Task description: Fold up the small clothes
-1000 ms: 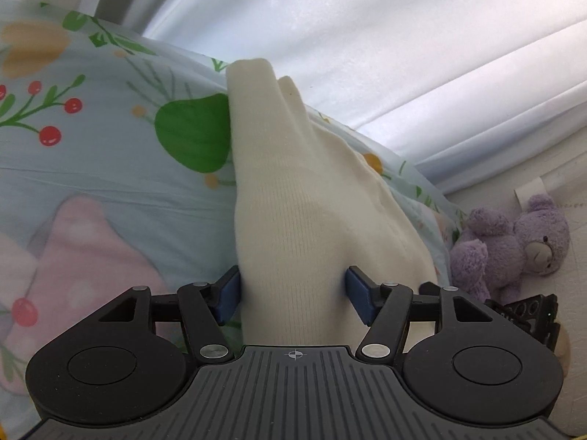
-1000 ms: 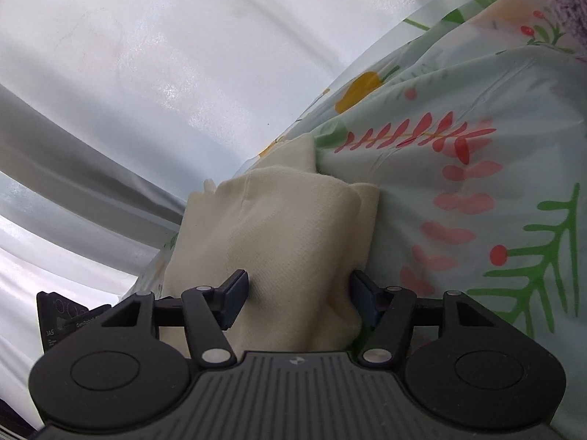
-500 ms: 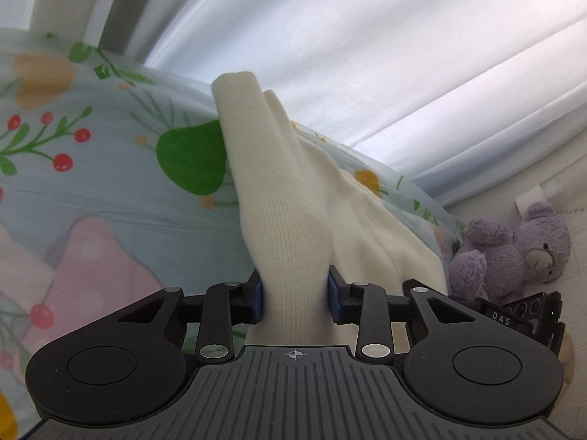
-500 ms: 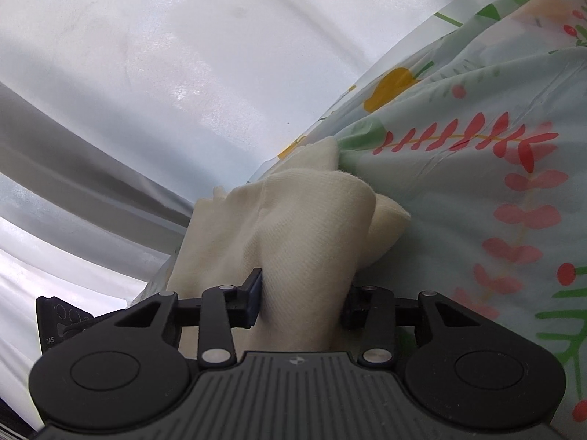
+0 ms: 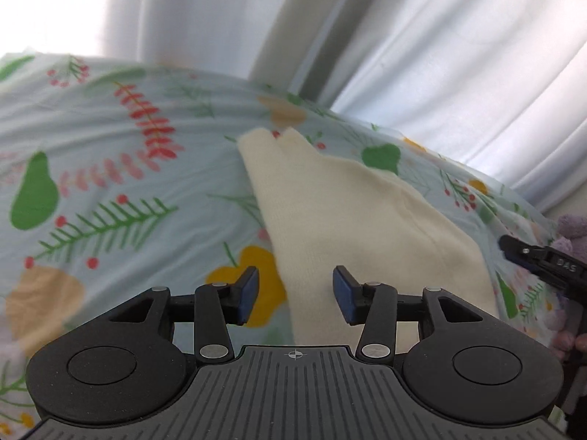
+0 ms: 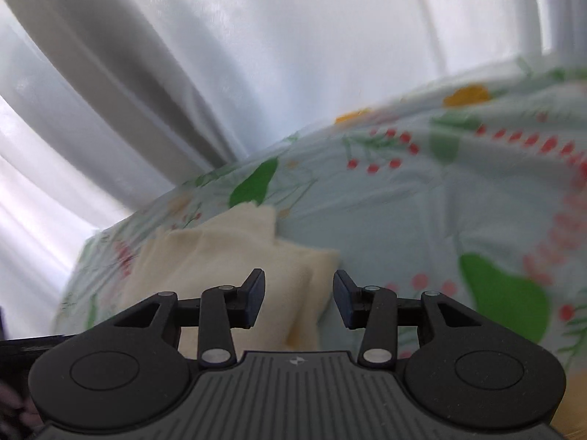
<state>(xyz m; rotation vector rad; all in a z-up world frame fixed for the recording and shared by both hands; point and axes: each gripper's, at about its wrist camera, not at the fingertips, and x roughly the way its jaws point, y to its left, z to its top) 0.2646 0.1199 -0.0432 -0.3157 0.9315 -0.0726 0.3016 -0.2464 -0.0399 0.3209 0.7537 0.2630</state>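
Observation:
A cream knit garment (image 5: 352,212) lies on the floral bedsheet (image 5: 110,183), its narrow end pointing away. My left gripper (image 5: 295,295) is open and empty, its jaws just above the garment's near edge. In the right wrist view the same garment (image 6: 227,256) lies folded on the sheet (image 6: 422,220). My right gripper (image 6: 298,297) is open and empty above the garment's right corner. The right gripper's black body (image 5: 543,264) shows at the right edge of the left wrist view.
White curtains (image 6: 220,55) hang behind the bed. A purple plush toy (image 5: 572,227) sits at the far right past the bed's edge. The sheet stretches to the left in the left wrist view and to the right in the right wrist view.
Both grippers had closed on the garment half a second ago. Now both have opened, let it go and pulled back; the garment lies flat on the sheet.

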